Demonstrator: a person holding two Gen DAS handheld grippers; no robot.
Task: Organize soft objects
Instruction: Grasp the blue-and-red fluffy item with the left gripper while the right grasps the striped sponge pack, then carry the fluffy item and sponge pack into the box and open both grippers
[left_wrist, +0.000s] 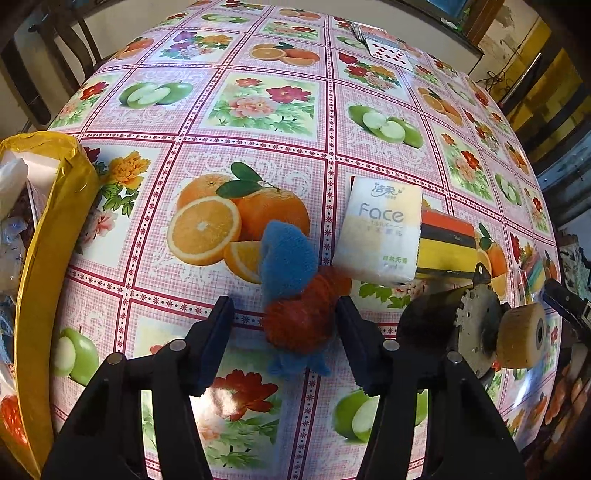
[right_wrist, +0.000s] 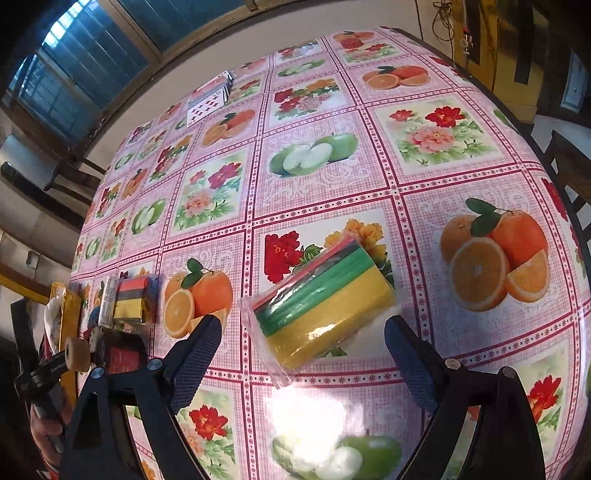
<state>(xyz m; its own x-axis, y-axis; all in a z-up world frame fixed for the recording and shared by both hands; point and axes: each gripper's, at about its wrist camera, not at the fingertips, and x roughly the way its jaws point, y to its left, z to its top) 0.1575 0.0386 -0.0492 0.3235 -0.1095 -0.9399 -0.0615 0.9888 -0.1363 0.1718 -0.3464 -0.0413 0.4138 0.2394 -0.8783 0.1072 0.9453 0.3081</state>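
Nearest the left wrist camera: the left gripper (left_wrist: 284, 306), jaws spread, one finger on each side of a blue-and-red plush toy (left_wrist: 295, 295); the right finger appears to touch the toy's red part, the left finger stands clear of it; the toy lies on the tablecloth. Nearest the right wrist camera: the right gripper (right_wrist: 301, 339), jaws spread wide, flanking the near end of a bagged sponge pack (right_wrist: 325, 314) without visible contact.

Items in descending size:

1. Table (left_wrist: 258, 110), covered by a pink checked cloth printed with oranges, apples and flowers; all items below rest on it.
2. Yellow box (left_wrist: 40, 266) at the left edge of the left wrist view, open; it contains white and clear wrapped items that cannot be identified.
3. Bagged sponge pack, yellow, green and red layers in clear plastic, lying tilted between the right gripper's fingers.
4. Tissue pack (left_wrist: 380, 232), white, marked "Face", just behind the plush toy.
5. Striped sponge block (left_wrist: 447, 240), orange, black and yellow, touching the tissue pack's right side.
6. Playing cards (left_wrist: 388, 48), at the far edge.
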